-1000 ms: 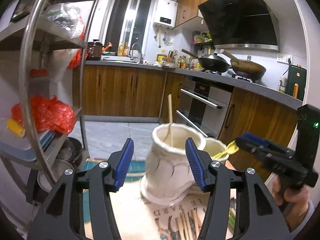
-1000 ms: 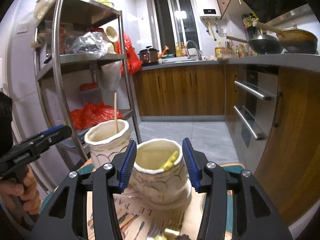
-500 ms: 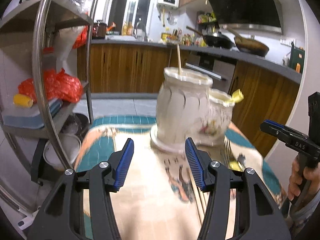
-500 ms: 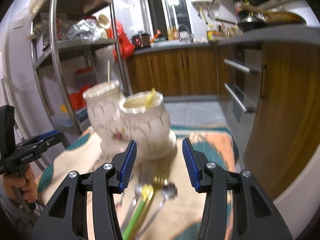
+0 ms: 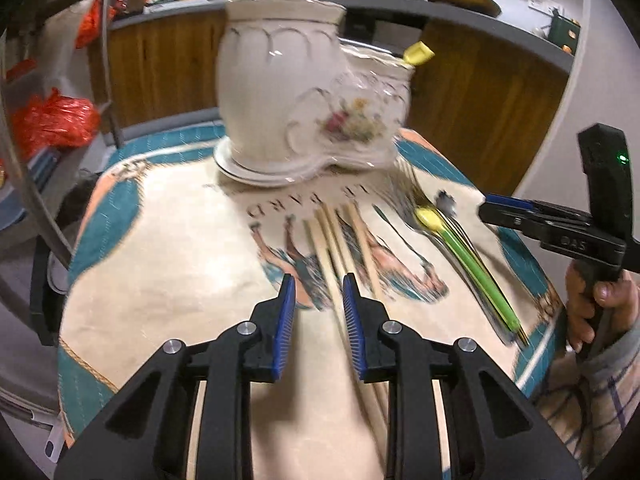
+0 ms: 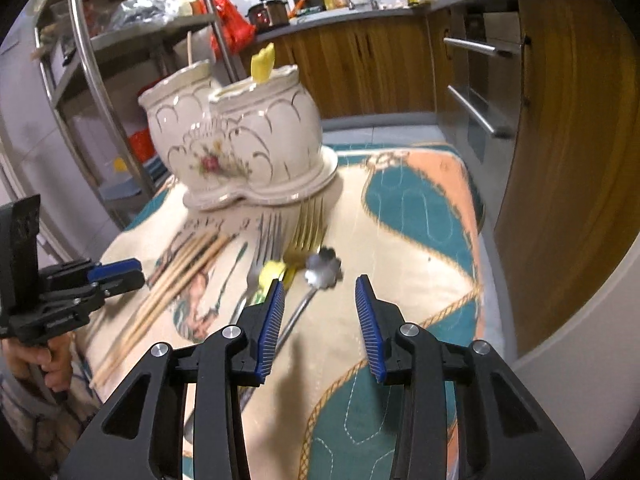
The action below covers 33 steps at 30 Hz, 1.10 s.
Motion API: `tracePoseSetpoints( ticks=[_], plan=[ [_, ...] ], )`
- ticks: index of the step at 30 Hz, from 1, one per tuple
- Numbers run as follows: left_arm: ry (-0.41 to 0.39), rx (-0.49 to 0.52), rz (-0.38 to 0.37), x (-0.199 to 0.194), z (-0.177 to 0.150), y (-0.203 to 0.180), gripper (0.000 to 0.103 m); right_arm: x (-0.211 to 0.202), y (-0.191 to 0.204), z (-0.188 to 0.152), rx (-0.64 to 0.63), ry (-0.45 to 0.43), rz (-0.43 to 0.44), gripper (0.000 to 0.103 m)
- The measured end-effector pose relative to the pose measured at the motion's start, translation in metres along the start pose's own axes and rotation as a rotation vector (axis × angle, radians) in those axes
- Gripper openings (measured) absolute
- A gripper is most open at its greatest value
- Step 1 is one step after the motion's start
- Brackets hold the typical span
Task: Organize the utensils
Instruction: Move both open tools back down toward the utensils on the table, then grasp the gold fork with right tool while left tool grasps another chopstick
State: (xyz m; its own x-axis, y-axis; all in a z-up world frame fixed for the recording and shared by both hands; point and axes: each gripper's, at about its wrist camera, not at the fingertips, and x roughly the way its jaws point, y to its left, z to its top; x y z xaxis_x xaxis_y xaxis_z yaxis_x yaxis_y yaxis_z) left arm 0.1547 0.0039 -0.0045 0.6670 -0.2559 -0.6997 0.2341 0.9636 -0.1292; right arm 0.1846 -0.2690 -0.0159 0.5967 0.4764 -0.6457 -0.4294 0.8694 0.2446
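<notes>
The left gripper [image 5: 319,298], jaws narrowing but grasping nothing, is descending over the chopsticks [image 5: 336,240] lying before the ceramic holder [image 5: 280,92] (right gripper [image 6: 320,304] likewise empty); straddling one stick squarely is advised.

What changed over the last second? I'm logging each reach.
Both tongs tipped down from the ceramic holder toward the table; left tongs have been closing above the chopsticks, right tongs closing near the spoon. Nothing gripped. Holder and utensils unmoved.
</notes>
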Motion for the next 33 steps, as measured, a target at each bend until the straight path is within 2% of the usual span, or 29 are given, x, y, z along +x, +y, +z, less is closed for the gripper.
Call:
tracePoseSetpoints(
  ticks=[5, 13, 18, 22, 27, 29, 31, 33],
  plan=[
    [0.051, 0.019, 0.022, 0.007, -0.006, -0.006, 0.021, 0.002, 0.002, -0.001, 0.001, 0.018, 0.014, 0.04],
    [0.134, 0.07, 0.069, 0.012, 0.0, -0.015, 0.02, 0.011, 0.01, -0.005, -0.046, 0.075, 0.018, 0.04],
    [0.234, 0.104, 0.069, 0.016, 0.011, -0.014, 0.019, 0.013, 0.01, -0.007, -0.056, 0.088, 0.005, 0.035],
    [0.348, 0.126, 0.052, 0.019, 0.021, -0.011, 0.017, 0.013, 0.011, -0.007, -0.059, 0.088, 0.01, 0.035],
    [0.402, 0.136, 0.068, 0.022, 0.027, -0.006, 0.01, 0.008, 0.018, -0.004, -0.061, 0.07, 0.035, 0.035],
    [0.409, 0.124, 0.067, 0.024, 0.028, -0.004, 0.008, 0.012, 0.024, -0.001, -0.075, 0.085, 0.034, 0.032],
    [0.419, 0.117, 0.068, 0.025, 0.03, -0.004, 0.007, 0.018, 0.029, 0.003, -0.081, 0.115, 0.039, 0.023],
    [0.435, 0.115, 0.07, 0.027, 0.033, -0.003, 0.007, 0.025, 0.032, 0.007, -0.078, 0.151, 0.054, 0.021]
  ],
)
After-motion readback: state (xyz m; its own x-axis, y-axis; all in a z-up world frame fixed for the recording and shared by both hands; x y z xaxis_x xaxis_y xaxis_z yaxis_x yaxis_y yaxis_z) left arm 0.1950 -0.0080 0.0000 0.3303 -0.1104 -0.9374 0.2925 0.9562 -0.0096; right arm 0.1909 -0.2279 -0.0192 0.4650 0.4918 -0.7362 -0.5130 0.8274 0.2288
